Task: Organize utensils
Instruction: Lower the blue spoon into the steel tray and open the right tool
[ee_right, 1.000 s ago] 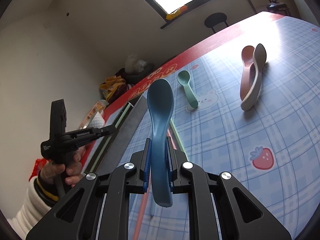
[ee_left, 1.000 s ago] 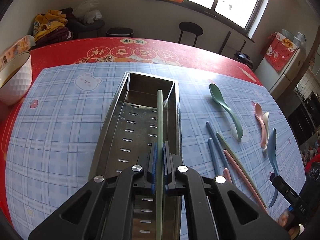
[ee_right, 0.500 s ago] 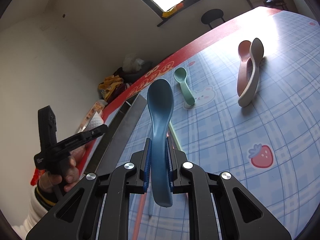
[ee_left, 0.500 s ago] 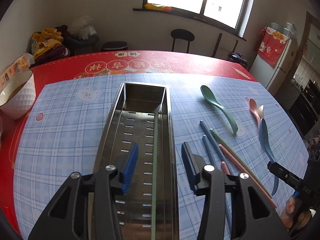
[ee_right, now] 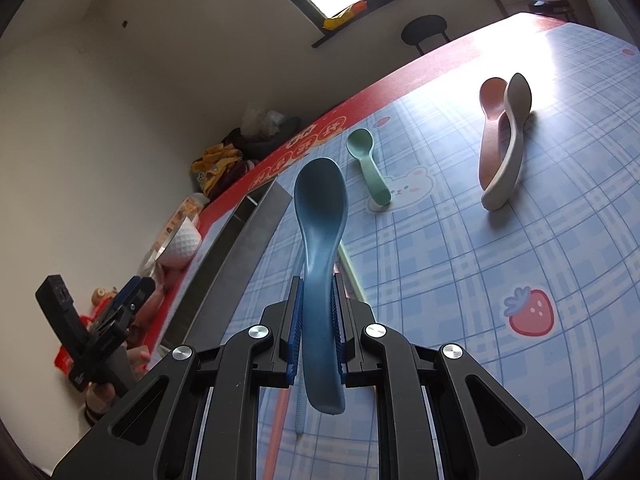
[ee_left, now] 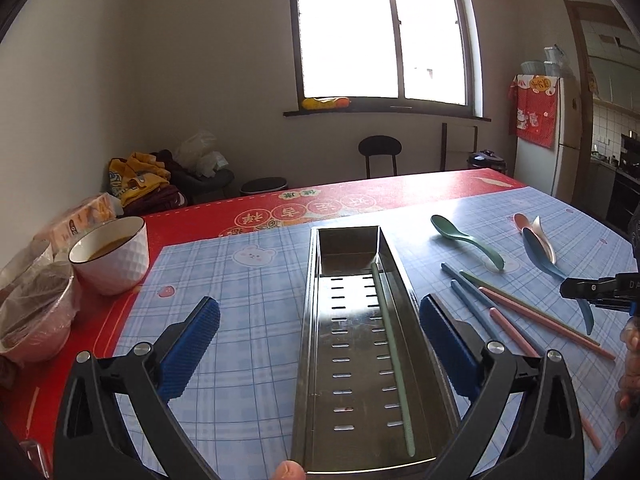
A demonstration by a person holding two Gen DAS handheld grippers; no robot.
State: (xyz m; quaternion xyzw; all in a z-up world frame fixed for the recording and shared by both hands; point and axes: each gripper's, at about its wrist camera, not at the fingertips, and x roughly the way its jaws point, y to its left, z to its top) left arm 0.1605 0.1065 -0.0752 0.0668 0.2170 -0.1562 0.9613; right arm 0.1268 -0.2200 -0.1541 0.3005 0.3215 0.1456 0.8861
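A long steel utensil tray point(ee_left: 312, 320) lies on the blue plaid mat, with one green chopstick point(ee_left: 390, 344) inside along its right side. My left gripper point(ee_left: 320, 328) is open wide and empty above the tray's near half. My right gripper point(ee_right: 316, 320) is shut on a dark blue spoon point(ee_right: 320, 220), held above the mat right of the tray point(ee_right: 240, 248); it also shows in the left wrist view point(ee_left: 548, 260). Loose blue, green and pink chopsticks point(ee_left: 504, 308) lie right of the tray. A green spoon point(ee_right: 366, 160) and a pink and a white spoon point(ee_right: 504, 136) lie farther out.
A white bowl point(ee_left: 110, 256) of brown liquid and plastic-wrapped bowls point(ee_left: 32, 316) stand at the table's left edge. The red tablecloth point(ee_left: 280, 208) shows beyond the mat. A stool point(ee_left: 378, 152) and clothes stand behind the table.
My left gripper has opened, let the green chopstick drop into the tray, and pulled back and up. My right gripper still holds the blue spoon, moved little.
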